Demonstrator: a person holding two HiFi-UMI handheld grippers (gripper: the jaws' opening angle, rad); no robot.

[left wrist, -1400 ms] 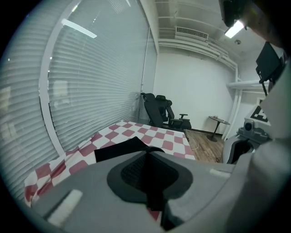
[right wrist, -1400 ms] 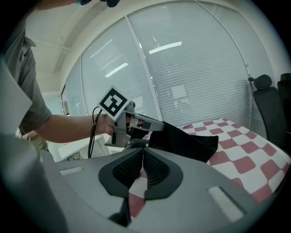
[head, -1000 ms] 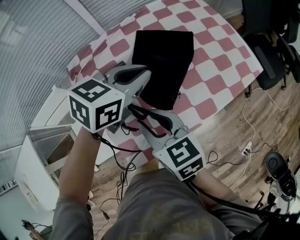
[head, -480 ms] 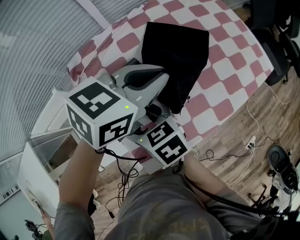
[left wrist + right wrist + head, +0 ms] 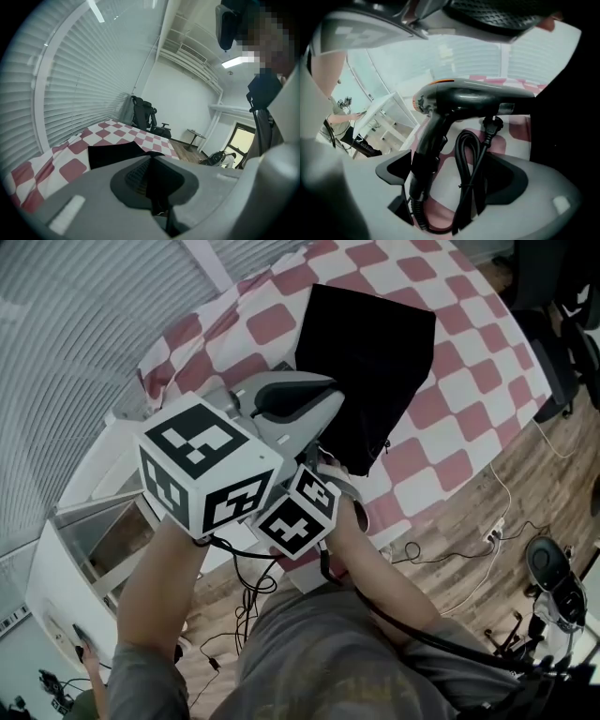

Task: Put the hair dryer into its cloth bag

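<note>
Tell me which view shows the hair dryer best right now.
The right gripper view: the hair dryer fills it, handle and coiled cord between the right hand-held gripper's jaws. In the head view the left hand-held gripper covers it. The left gripper view shows the cloth bag, not the dryer.

The right gripper has its jaws clamped on the hair dryer. Its handle and bundled black cord sit between them, over red-checked cloth.
</note>
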